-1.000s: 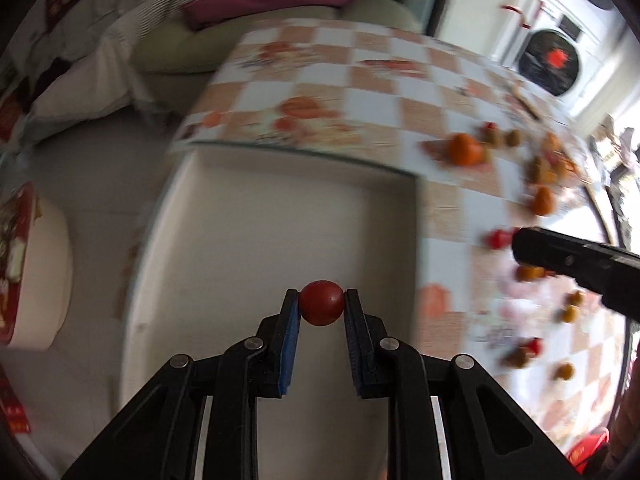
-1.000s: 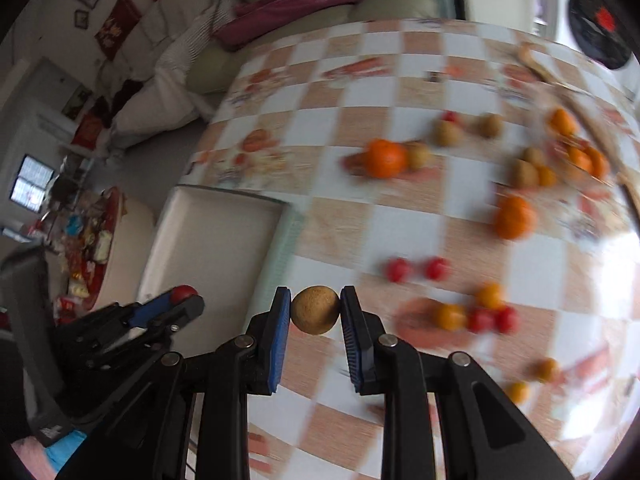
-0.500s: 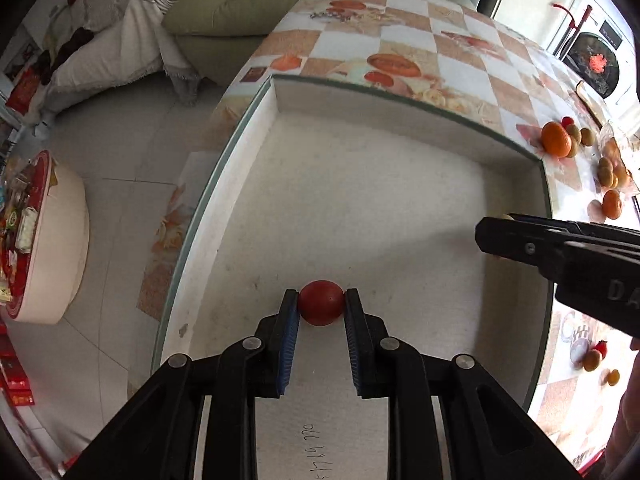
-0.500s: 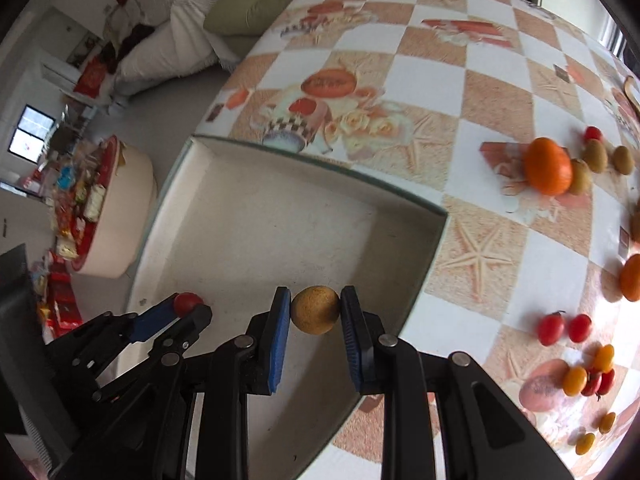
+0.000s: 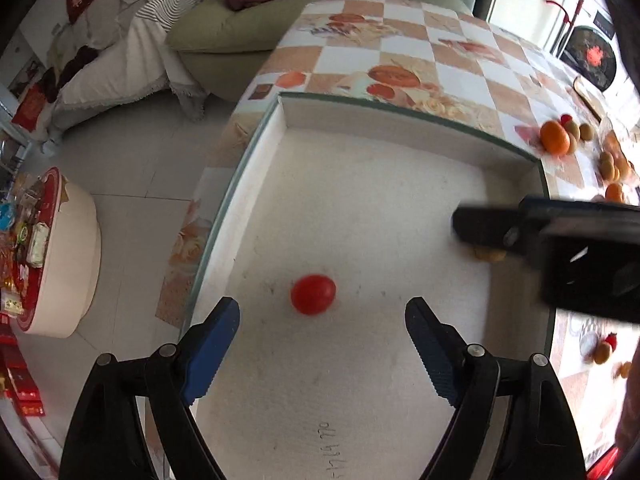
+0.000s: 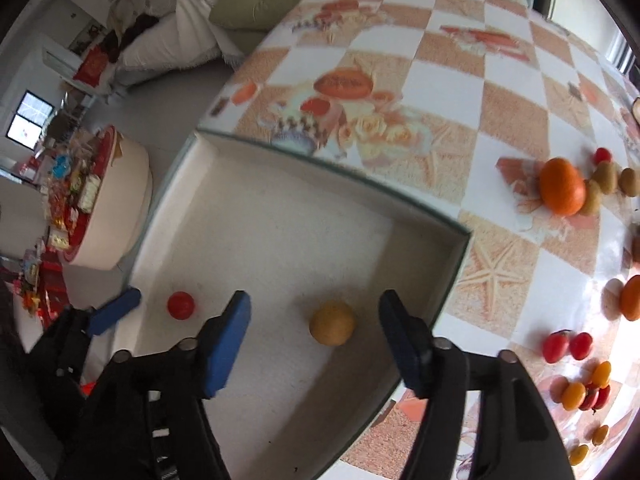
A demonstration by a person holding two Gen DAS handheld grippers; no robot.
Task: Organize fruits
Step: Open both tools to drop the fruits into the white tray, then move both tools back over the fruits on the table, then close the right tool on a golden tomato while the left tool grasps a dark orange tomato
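- Leftmost, off the table edge: round cream stool [image 5: 68,264] loaded with packets, well left of both claws, down on the floor.
- Next, left gripper [image 5: 322,320]: spread wide, blue-padded fingers [image 5: 216,332] far apart, gripping nothing, touching nothing.
- Just ahead of that gap and slightly left of its centre: red cherry tomato [image 5: 313,294], lying loose on the floor of the white tray [image 5: 400,128], clear of both pads.
- Seen from the right wrist, same tomato [image 6: 181,305] just left of the right claw's left finger, beside the left gripper's blue tip [image 6: 116,310].
- Then right gripper [image 6: 316,320]: likewise opened wide, holding nothing.
- Between its fingers, nearer the right one but apart from both: tan round fruit [image 6: 332,322], resting on the tray floor [image 6: 280,240] close to the tray's right wall.
- Beyond that wall, right of the claw, on the checkered tablecloth [image 6: 440,80]: large orange [image 6: 562,186] with small brown fruits touching it, further ahead and right.
- Rightmost and close in: pair of red tomatoes [image 6: 566,346], with a cluster of yellow and red ones just below them.
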